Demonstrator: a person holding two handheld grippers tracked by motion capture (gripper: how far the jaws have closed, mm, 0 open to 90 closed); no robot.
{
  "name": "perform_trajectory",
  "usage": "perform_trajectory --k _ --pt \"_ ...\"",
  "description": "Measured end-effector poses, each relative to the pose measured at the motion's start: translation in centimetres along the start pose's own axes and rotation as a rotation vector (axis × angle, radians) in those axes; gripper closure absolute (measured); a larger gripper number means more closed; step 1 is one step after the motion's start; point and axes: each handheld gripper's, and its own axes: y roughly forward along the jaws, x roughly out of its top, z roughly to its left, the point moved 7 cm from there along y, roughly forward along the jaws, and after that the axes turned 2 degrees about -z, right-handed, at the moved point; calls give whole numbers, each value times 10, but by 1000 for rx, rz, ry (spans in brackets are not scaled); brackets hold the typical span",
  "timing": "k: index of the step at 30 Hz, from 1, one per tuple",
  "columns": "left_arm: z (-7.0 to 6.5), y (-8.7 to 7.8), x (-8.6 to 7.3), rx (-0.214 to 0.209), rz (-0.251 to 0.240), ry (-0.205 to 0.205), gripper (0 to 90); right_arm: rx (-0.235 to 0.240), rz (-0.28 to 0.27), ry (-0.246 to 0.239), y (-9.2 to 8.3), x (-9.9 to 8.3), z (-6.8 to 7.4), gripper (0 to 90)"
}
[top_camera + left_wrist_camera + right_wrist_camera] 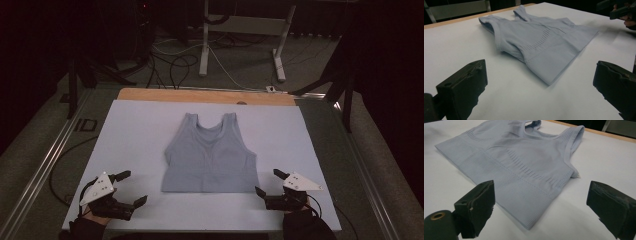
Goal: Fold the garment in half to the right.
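Note:
A pale blue-grey sleeveless crop top (210,157) lies flat in the middle of the white table sheet (135,135), straps pointing away from me. My left gripper (131,188) rests near the front left, open, jaws wide apart and empty, a short way left of the top's hem corner. On the other side my right gripper (270,182) stands open just right of the hem's right corner, nothing between its jaws. From the left gripper view the top (541,42) lies ahead, with the right gripper (619,10) far off. The right gripper view has the top's hem corner (524,195) close before the jaws.
A wooden strip (205,95) edges the table's far side. Metal rails (40,170) run along both sides. Beyond the table, on the dark floor, stand white stand legs (240,45) and loose cables (170,65).

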Motion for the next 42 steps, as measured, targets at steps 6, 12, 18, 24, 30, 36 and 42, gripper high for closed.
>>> perform_trajectory --k 6,12,18,24,30,36,42 --pt "0 0 1 -1 -3 -2 0 1 1 -2 0 0 1 83" --pt "-1 0 1 -1 -1 -1 0 1 6 -6 1 -1 1 83" --pt "-2 1 3 -5 -1 -2 0 -1 18 -7 3 -1 2 83" --pt "-9 2 8 -21 14 4 0 -8 4 -16 1 5 3 83" --pt "-16 4 13 -46 8 8 0 -16 -5 -24 -3 11 4 83" --pt "-21 9 21 -53 19 8 0 -1 -19 -20 -6 27 10 83" --pt "-22 9 31 -61 21 17 0 24 -32 -7 -8 43 12 83"
